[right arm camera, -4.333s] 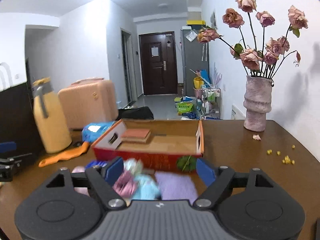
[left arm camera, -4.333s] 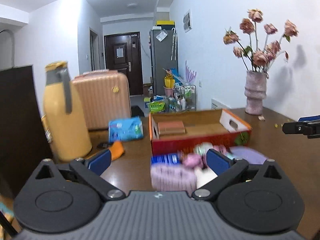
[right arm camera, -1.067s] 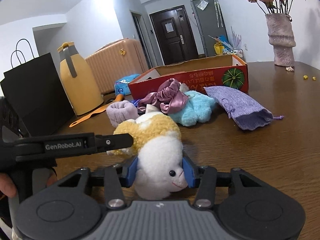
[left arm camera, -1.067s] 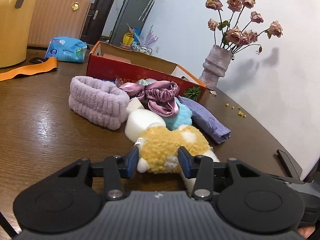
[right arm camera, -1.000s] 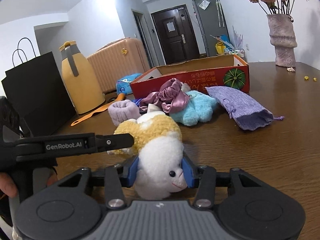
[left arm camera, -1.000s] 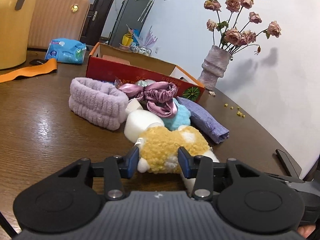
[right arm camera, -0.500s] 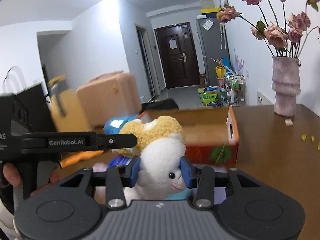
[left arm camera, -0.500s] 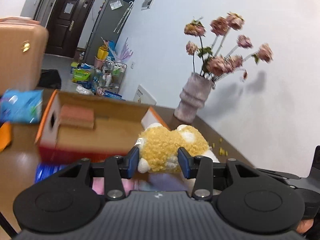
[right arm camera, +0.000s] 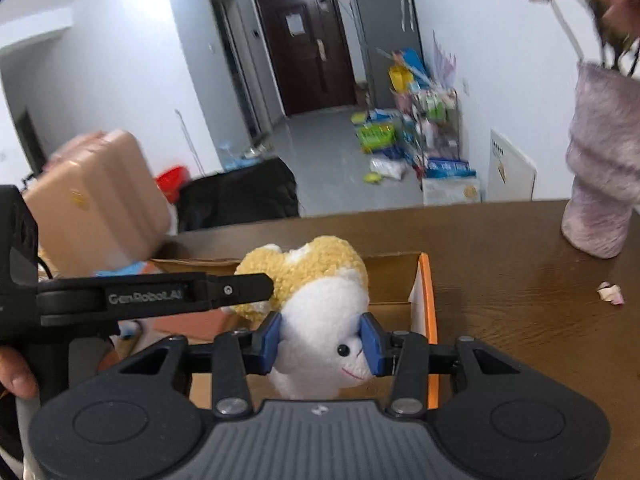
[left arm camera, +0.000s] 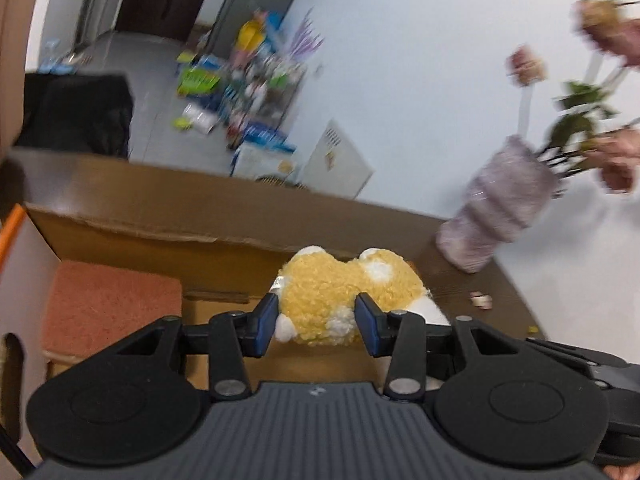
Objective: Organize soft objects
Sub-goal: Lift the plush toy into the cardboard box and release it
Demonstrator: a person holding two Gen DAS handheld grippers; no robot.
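Both grippers hold one plush toy above the open cardboard box [left arm camera: 168, 216]. My left gripper [left arm camera: 316, 322] is shut on the plush toy's yellow fluffy body [left arm camera: 344, 284]. My right gripper [right arm camera: 320, 340] is shut on the plush toy's white head [right arm camera: 324, 328], whose eye and mouth face the camera. The left gripper's arm [right arm camera: 160, 296] reaches in from the left in the right wrist view. The box [right arm camera: 426, 300] has an orange rim and lies under the toy. A folded orange-pink cloth [left arm camera: 108, 304] lies inside the box at its left end.
A pale purple vase [left arm camera: 496, 216] with dried roses stands on the brown table [right arm camera: 520, 280] to the right of the box; it also shows in the right wrist view [right arm camera: 604, 176]. A peach suitcase [right arm camera: 96, 200] stands beyond the table at left. Small crumbs lie near the vase.
Both grippers have lifted the plush toy off the table and carried it forward over the box. The pile of other soft things has dropped out of view.
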